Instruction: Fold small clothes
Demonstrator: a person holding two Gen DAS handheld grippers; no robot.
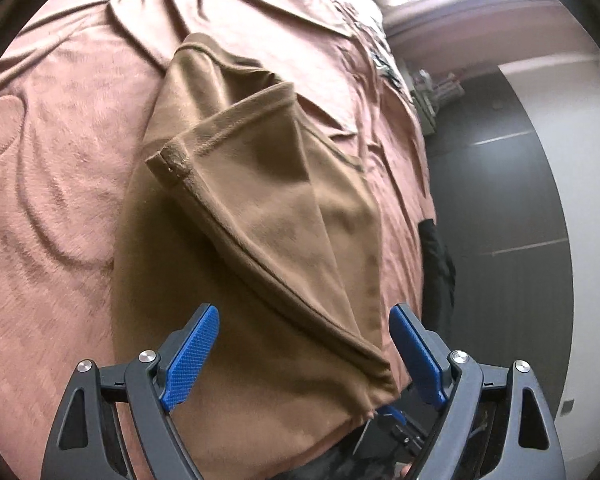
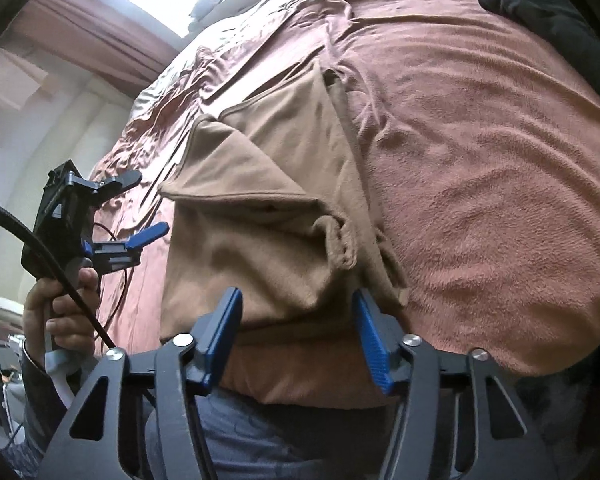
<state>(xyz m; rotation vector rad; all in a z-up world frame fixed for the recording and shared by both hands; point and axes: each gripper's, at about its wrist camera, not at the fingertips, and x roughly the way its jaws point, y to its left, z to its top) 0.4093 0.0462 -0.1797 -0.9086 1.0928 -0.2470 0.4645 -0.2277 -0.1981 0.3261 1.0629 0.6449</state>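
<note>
Tan garment (image 1: 260, 208) lay partly folded on pink bedspread (image 1: 60, 160), near bed edge. Left gripper (image 1: 304, 354) fingers spread wide above garment, gripping nothing. Right gripper (image 2: 298, 338) fingers half apart over garment's near hem, pads clear of cloth. Black cloth (image 2: 540, 4) lay farther along bedspread.

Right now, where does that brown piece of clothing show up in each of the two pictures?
Left wrist view: the brown garment fills the centre, running down between the open left tool.
Right wrist view: it lies centre-left, just above the right tool.
Shared landmark: the pink bedspread beneath it, and a black cloth at its edge.
</note>
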